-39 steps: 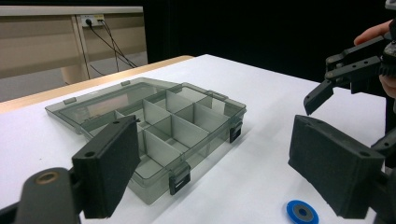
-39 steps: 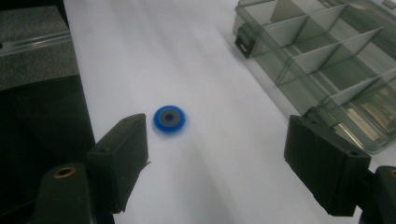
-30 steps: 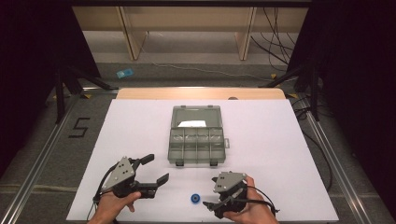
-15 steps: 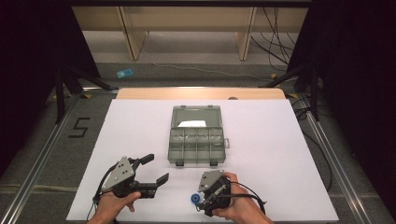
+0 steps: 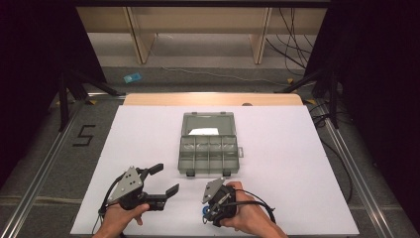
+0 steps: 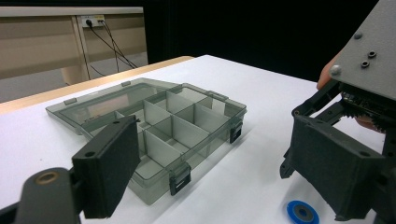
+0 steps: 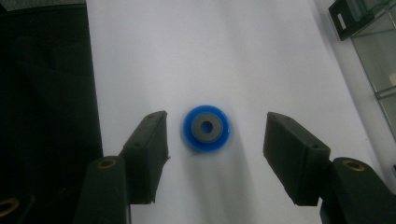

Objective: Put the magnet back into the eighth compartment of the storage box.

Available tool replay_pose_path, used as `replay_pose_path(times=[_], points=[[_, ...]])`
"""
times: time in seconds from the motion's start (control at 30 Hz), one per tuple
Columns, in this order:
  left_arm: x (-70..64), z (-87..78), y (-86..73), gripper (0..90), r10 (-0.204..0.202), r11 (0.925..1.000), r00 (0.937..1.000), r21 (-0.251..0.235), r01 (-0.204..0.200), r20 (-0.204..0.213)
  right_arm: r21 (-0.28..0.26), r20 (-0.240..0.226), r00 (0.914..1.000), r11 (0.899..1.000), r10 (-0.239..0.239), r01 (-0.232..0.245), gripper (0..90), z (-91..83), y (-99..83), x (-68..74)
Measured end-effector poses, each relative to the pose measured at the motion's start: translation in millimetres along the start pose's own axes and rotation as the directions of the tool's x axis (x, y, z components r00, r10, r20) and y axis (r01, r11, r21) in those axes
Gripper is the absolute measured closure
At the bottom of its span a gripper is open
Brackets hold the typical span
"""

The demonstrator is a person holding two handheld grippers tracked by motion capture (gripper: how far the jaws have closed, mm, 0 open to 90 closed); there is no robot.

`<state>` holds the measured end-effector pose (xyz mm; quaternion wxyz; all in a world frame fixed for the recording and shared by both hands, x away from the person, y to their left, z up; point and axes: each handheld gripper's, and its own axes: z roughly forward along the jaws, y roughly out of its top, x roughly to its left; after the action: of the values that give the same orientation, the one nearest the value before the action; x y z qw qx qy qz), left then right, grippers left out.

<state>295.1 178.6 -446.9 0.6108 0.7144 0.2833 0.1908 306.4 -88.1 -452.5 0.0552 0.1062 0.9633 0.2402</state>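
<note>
- Blue ring (image 7: 206, 127): a small, flat plastic disc with a grey hub, lying on the white tabletop (image 5: 297, 163) near its front edge, not yet picked up.
- Right tongs (image 7: 212, 140) spread wide on either side of it, touching nothing; closing and lifting remain.
- Left tongs (image 5: 163, 179) released, empty, hovering.
- Organizer box (image 5: 208, 148): smoky clear plastic, lid open, compartments look empty.

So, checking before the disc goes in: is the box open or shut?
Open: the box has its lid laid back flat, the compartments uncovered.
</note>
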Motion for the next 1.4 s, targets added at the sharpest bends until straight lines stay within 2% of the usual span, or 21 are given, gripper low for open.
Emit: replay_pose_path(times=[0.13, 0.5, 0.53, 0.57, 0.6, 0.8, 0.87, 1.0, 1.1, 1.23, 1.27, 1.4], points=[[0.1, 0.0, 0.1, 16.1, 0.000, 1.0000, 1.0000, 0.000, 0.000, -0.001, 0.018, -0.023, 0.9997, 1.000, -0.002, 0.002, 44.1, 3.1, 2.5, -0.6], [-0.2, 0.0, 0.0, 16.1, -0.002, 1.0000, 1.0000, -0.001, 0.002, 0.000, 0.074, -0.048, 0.9988, 0.997, -0.011, 0.015, 47.9, 11.4, 7.8, 0.2], [0.0, -0.1, 0.1, 16.1, -0.001, 1.0000, 1.0000, 0.000, 0.001, -0.001, 0.079, -0.050, 0.9984, 0.996, -0.026, 0.030, 48.9, 13.0, 8.7, -0.6], [0.1, -0.1, 0.2, 16.1, 0.001, 1.0000, 1.0000, -0.001, -0.001, -0.001, 0.085, -0.052, 0.9986, 0.996, -0.011, 0.015, 49.2, 13.7, 8.8, 0.1], [0.0, -0.2, 0.2, 16.1, 0.000, 1.0000, 1.0000, -0.001, 0.000, -0.001, 0.085, -0.052, 0.9982, 0.996, -0.028, 0.033, 49.6, 14.3, 9.3, -1.3], [-0.1, 0.0, 0.1, 16.1, -0.002, 1.0000, 1.0000, -0.001, 0.002, 0.001, 0.096, -0.067, 0.9977, 0.995, -0.011, 0.018, 52.3, 16.6, 10.1, -3.2], [0.1, 0.1, 0.1, 16.1, 0.000, 1.0000, 1.0000, 0.000, 0.000, 0.001, 0.102, -0.077, 0.9968, 0.994, -0.022, 0.030, 53.8, 18.1, 11.0, -5.4], [0.0, 0.1, 0.1, 16.1, 0.000, 1.0000, 1.0000, 0.002, 0.000, 0.001, 0.113, -0.077, 0.9969, 0.993, -0.015, 0.024, 55.0, 20.1, 12.0, -5.9], [0.0, 0.0, 0.1, 16.1, 0.000, 1.0000, 1.0000, 0.002, 0.000, 0.001, 0.123, -0.096, 0.9953, 0.992, -0.016, 0.028, 56.6, 22.1, 13.8, -7.8], [-0.1, 0.1, 0.1, 16.1, 0.001, 1.0000, 1.0000, 0.003, -0.001, 0.001, 0.132, -0.094, 0.9953, 0.991, -0.021, 0.033, 58.6, 22.5, 15.2, -8.9], [0.0, 0.1, 0.1, 16.1, 0.001, 1.0000, 1.0000, 0.003, -0.001, 0.001, 0.134, -0.088, 0.9960, 0.991, -0.010, 0.022, 59.4, 22.5, 15.4, -8.6], [-0.1, 0.1, 0.1, 16.1, 0.001, 1.0000, 1.0000, 0.004, -0.001, 0.001, 0.145, -0.100, 0.9947, 0.989, -0.024, 0.039, 60.2, 22.6, 16.6, -9.5]])
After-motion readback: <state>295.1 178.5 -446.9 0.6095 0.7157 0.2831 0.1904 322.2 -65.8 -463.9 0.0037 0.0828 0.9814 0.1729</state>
